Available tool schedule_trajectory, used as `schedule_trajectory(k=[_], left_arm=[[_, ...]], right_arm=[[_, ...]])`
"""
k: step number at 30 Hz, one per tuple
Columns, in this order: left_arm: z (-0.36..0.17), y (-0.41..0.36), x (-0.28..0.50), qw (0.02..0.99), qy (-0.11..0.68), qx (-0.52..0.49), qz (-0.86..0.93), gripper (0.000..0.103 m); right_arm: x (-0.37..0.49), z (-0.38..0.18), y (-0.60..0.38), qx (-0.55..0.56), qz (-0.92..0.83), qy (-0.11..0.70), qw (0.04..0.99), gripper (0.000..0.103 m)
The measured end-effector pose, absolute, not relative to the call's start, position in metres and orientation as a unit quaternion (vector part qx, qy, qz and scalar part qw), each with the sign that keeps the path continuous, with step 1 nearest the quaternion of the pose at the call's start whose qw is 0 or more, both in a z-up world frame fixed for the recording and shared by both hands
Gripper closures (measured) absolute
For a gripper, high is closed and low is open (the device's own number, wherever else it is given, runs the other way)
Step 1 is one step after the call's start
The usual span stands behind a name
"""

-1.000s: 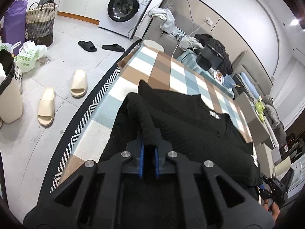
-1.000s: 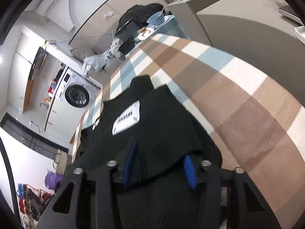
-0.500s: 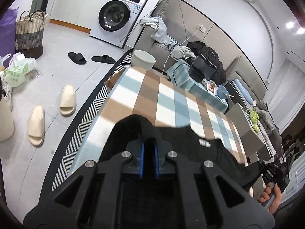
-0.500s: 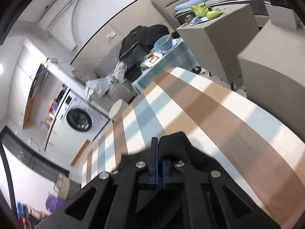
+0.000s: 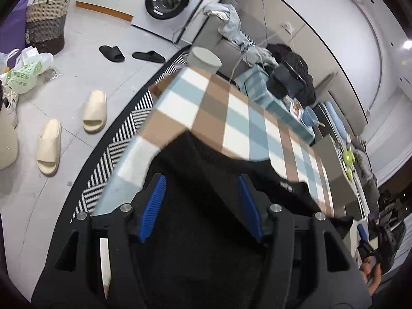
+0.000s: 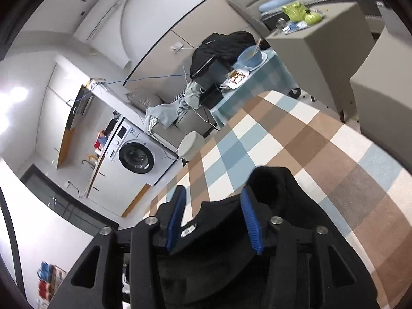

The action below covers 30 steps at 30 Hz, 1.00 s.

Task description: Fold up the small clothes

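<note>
Both tongs, clamped on black fabric half a second ago, have just been opening. The left tongs (image 5: 200, 198) are now spread, their blue pads (image 5: 152, 208) clear of the black garment (image 5: 206, 180) lying between them on the checked table (image 5: 231, 113). The right tongs (image 6: 213, 216) are likewise parted, the garment's folded edge released beneath them, no longer lifted.

Each fisheye view was taken from a wrist, close above the checked table (image 5: 239, 118), angled downward along the fingers. The left view was directed past the black garment (image 5: 206, 180) toward the washing machine (image 5: 170, 0) and floor. The same table (image 6: 309, 141), garment (image 6: 226, 257) and washing machine (image 6: 136, 157) were shared by the right view.
</note>
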State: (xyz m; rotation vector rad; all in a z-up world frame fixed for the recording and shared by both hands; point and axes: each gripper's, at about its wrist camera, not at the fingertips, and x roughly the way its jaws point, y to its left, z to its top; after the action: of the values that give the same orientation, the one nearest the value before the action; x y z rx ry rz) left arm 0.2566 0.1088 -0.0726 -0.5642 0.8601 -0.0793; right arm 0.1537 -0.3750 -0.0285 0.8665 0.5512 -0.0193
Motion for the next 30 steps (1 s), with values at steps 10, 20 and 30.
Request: schedule_trajectory(k=[10, 20, 30], left_arm=[[-0.105, 0.083, 0.275, 0.860, 0.420, -0.286, -0.051, 0.100], [-0.092, 0.114, 0.316, 0.860, 0.391, -0.327, 0.009, 0.060], [-0.079, 0.098, 0.279, 0.891, 0.401, -0.212, 0.012, 0.039]], right_arm=[[0.144, -0.067, -0.371, 0.412, -0.038, 0.335, 0.847, 0.053], [0.138, -0.069, -0.379, 0.385, -0.058, 0.345, 0.854, 0.053], [0.178, -0.090, -0.400, 0.314, -0.097, 0.400, 0.855, 0.052]])
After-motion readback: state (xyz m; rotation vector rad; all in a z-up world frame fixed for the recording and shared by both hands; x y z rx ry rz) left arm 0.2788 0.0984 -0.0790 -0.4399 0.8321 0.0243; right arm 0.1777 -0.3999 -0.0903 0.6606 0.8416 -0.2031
